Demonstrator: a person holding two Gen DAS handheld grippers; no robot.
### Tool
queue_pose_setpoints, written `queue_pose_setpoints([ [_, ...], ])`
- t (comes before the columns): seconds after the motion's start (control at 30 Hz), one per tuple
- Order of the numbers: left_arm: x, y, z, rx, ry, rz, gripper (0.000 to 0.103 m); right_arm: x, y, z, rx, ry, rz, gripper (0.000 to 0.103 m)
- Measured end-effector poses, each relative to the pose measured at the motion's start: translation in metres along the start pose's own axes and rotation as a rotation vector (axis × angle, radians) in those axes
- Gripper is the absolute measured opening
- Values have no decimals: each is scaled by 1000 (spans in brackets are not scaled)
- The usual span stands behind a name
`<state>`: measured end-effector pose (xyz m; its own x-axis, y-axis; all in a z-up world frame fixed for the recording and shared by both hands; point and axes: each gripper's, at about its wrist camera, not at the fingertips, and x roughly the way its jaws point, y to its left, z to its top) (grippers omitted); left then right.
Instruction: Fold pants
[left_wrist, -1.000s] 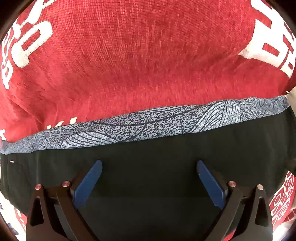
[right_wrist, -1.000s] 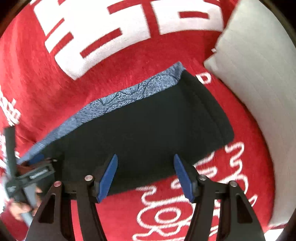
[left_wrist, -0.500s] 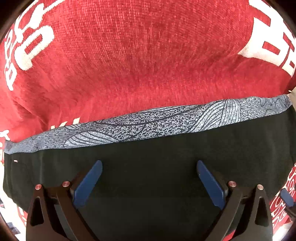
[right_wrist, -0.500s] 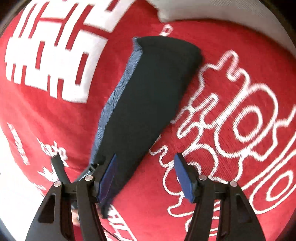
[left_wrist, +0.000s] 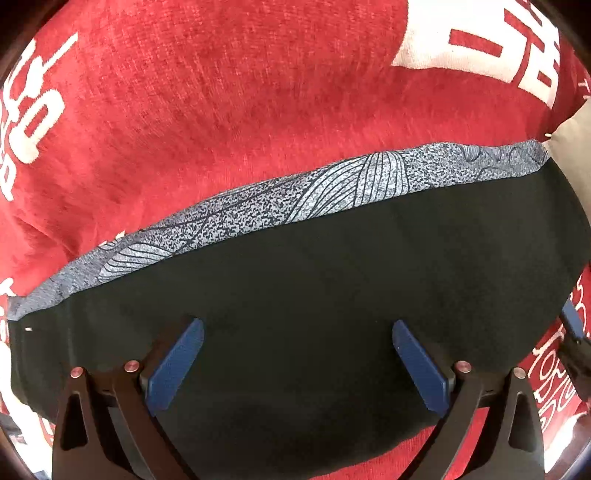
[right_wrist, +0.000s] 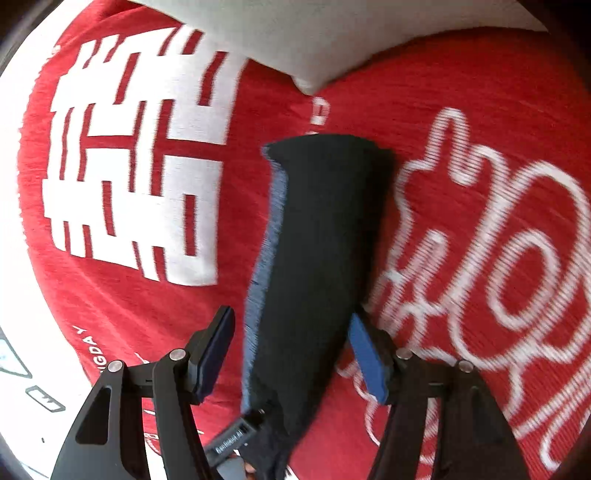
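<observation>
I see black pants (left_wrist: 332, 295) folded into strip on red blanket (left_wrist: 240, 110), grey patterned edge exposed. Left gripper (left_wrist: 295, 362) above pants, fingers spread, gripping nothing. Right gripper (right_wrist: 291, 350) fingers spread, straddling narrow end, pads apart from cloth. White pillow (right_wrist: 314, 33) beyond.

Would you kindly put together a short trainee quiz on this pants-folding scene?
1. True or false: the black folded pants show a patterned grey-blue strip along one edge.
2. The pants lie on: A) a red woven blanket with white lettering; B) a wooden floor; C) a blue sheet.
3. Are the right gripper jaws pressing the pants?

Key: 1 true; 2 A; 3 no, they stand apart either side of the pants.
</observation>
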<state>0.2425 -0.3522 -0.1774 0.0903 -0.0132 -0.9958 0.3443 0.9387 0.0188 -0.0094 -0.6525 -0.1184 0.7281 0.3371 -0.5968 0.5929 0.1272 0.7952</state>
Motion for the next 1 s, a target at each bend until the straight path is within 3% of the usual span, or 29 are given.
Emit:
queue_pose_setpoints([
  [0.13,3,-4,2,12,1,3,102,24,11,10,-26,-20,29,67],
  [0.23,2,-8,3,29,3,16,102,44,21,18,-38,-13,4,63],
  [0.3,-2,-11,6,34,11,31,102,54,23,22,-38,25,-37,31],
  [0.33,-6,-14,9,37,8,28,95,57,21,24,-27,45,-54,7],
  [0.37,-10,-18,10,40,5,22,89,57,16,26,-2,51,-54,7],
  [0.43,-21,-26,13,50,-1,-14,67,54,12,26,18,63,-40,7],
  [0.47,-25,-29,14,52,-9,-31,63,50,14,25,6,66,-39,7],
  [0.57,-34,-40,15,69,-28,-60,62,45,22,20,-50,85,-37,7],
  [0.63,-31,-43,15,67,-23,-60,62,40,26,18,-68,92,-58,13],
  [0.7,-23,-44,14,52,-4,-68,62,27,29,11,-102,74,-128,26],
  [0.73,-19,-45,13,45,9,-63,62,17,28,7,-103,54,-165,42],
  [0.77,-18,-44,11,39,10,-65,62,11,28,5,-99,38,-183,50],
  [0.83,-18,-47,10,37,-8,-60,63,-4,22,0,-68,4,-222,50],
  [1.0,-20,-58,6,47,-22,-32,63,-1,-1,4,58,1,-186,50],
])
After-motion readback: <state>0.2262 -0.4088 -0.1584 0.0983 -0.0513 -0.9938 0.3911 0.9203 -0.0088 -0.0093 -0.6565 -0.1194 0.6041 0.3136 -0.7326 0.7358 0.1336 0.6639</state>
